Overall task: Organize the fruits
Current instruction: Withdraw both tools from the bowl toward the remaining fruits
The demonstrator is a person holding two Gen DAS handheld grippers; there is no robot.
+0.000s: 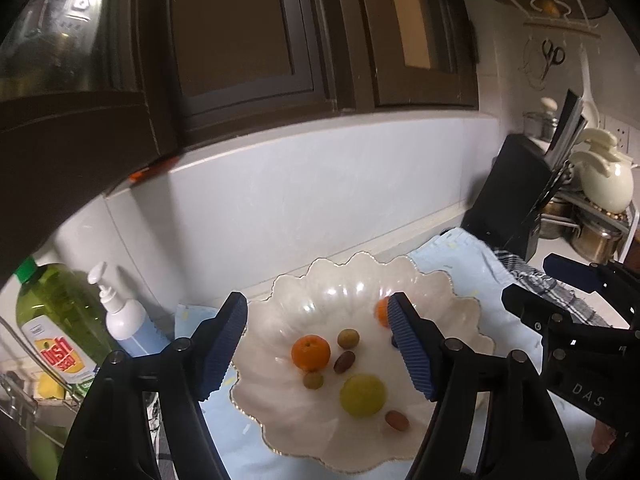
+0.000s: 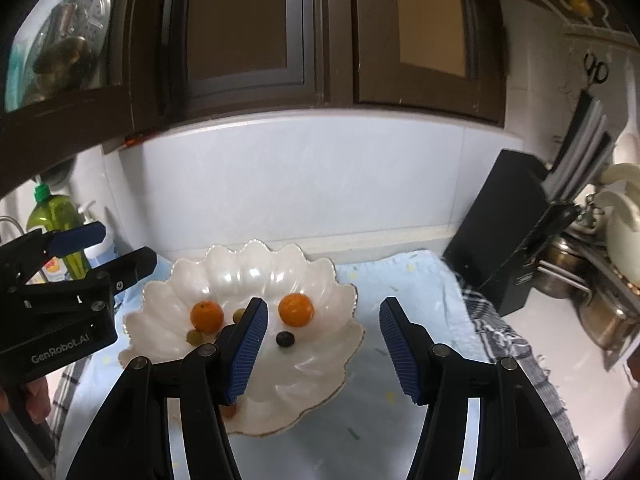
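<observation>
Left tool spread, empty, poised over the scalloped bowl. Right tool also spread, empty, over the bowl's right rim and the blue cloth.

Step, by my reading: fruit all bowled, nothing loose on the counter; placing looks nearly done. Next likely calls for withdrawing or a tidy nudge.

Count: two mandarins, one yellow-green round fruit, about five small grape-like fruits, one darker.

Both wrist views close above the shared scalloped bowl, facing the backsplash.
</observation>
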